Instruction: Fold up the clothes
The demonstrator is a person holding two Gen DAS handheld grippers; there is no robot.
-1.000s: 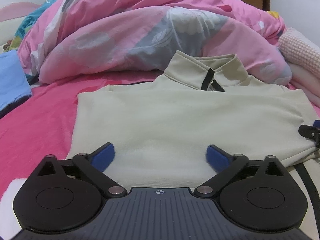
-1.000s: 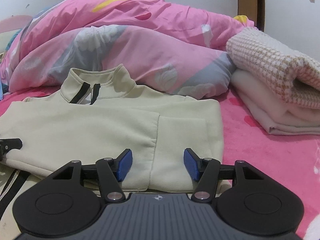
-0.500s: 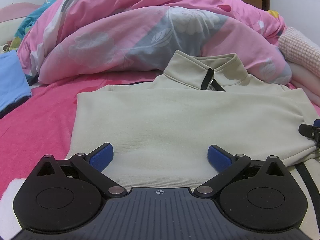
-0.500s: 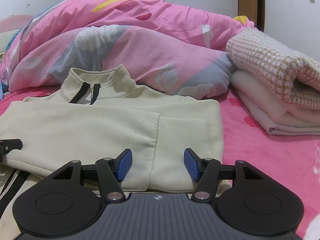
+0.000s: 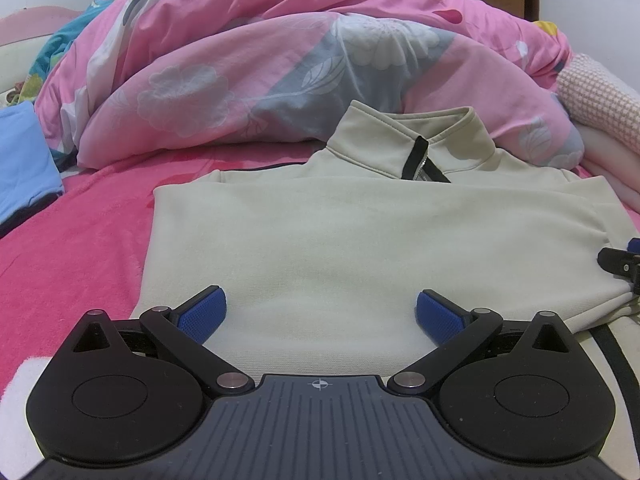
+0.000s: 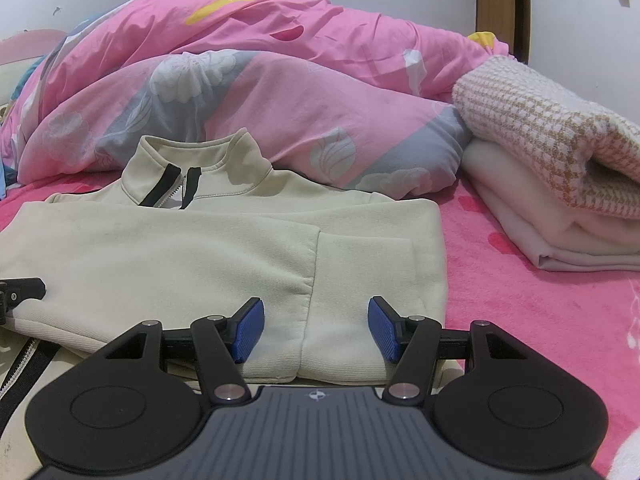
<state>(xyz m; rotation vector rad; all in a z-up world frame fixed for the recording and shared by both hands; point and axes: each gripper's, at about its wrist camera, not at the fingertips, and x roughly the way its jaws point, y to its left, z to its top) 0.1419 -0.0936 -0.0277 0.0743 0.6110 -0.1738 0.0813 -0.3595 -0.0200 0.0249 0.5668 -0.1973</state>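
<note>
A beige zip-neck sweatshirt (image 5: pixel 360 240) lies flat on the pink bed, collar at the far end, its sleeves folded in across the body. My left gripper (image 5: pixel 320 314) stands open over its near left part, blue pads wide apart with only flat cloth beneath. In the right wrist view the same sweatshirt (image 6: pixel 200 256) shows a folded sleeve cuff at its near right corner. My right gripper (image 6: pixel 316 330) is open just above that cuff, nothing pinched between its pads. Each gripper's black finger tip peeks into the other's view at the frame edge.
A bunched pink floral duvet (image 5: pixel 300 60) fills the far side of the bed behind the collar. Folded cream and houndstooth blankets (image 6: pixel 560 184) are stacked at the right. A blue cloth (image 5: pixel 20 160) lies at the far left. Pink bed sheet (image 6: pixel 540 320) surrounds the sweatshirt.
</note>
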